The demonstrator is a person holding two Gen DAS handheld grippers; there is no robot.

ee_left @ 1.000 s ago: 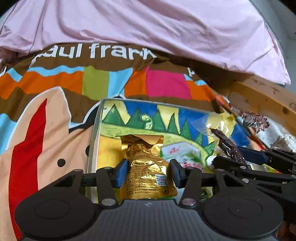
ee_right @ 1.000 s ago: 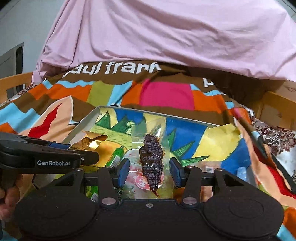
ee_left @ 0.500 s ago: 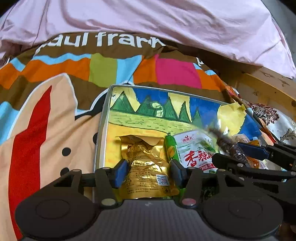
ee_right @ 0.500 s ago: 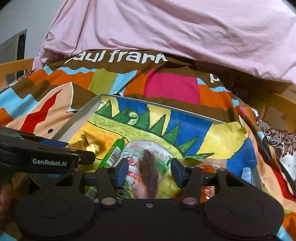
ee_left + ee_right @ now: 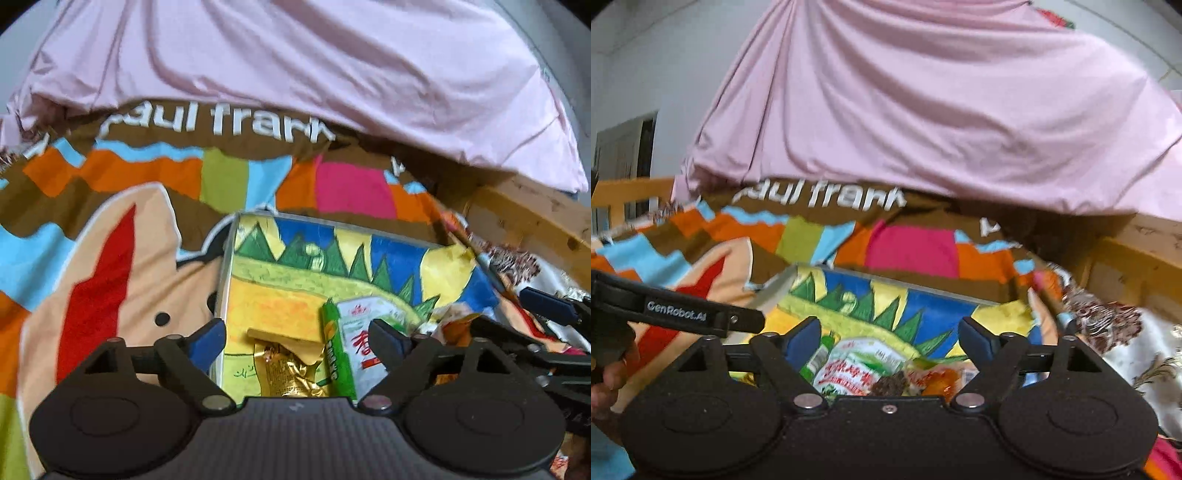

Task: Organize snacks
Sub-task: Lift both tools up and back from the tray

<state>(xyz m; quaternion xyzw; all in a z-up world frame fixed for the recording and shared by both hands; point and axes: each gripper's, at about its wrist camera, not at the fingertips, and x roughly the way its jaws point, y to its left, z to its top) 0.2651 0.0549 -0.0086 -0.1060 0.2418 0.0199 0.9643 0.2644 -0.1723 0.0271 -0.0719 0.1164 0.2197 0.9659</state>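
A shallow box (image 5: 295, 277) with a painted landscape inside lies on the bed; it also shows in the right wrist view (image 5: 923, 299). A gold snack pouch (image 5: 286, 373), a green tube snack (image 5: 338, 354) and a white-green packet (image 5: 364, 332) lie in it. My left gripper (image 5: 297, 341) is open above the gold pouch, holding nothing. My right gripper (image 5: 890, 339) is open and empty above the white-green packet (image 5: 857, 369), a dark dried-meat packet (image 5: 888, 384) and an orange packet (image 5: 934, 378).
A colourful "paul frank" blanket (image 5: 110, 258) covers the bed under the box. A pink sheet (image 5: 295, 66) is heaped behind. A wooden bed frame (image 5: 528, 221) runs along the right. The right gripper's fingers (image 5: 546, 310) show at the left view's right edge.
Both grippers opened wide. The left let go of the gold pouch and the right let go of the dark dried-meat packet; both now lie in the box. Both grippers pulled back.
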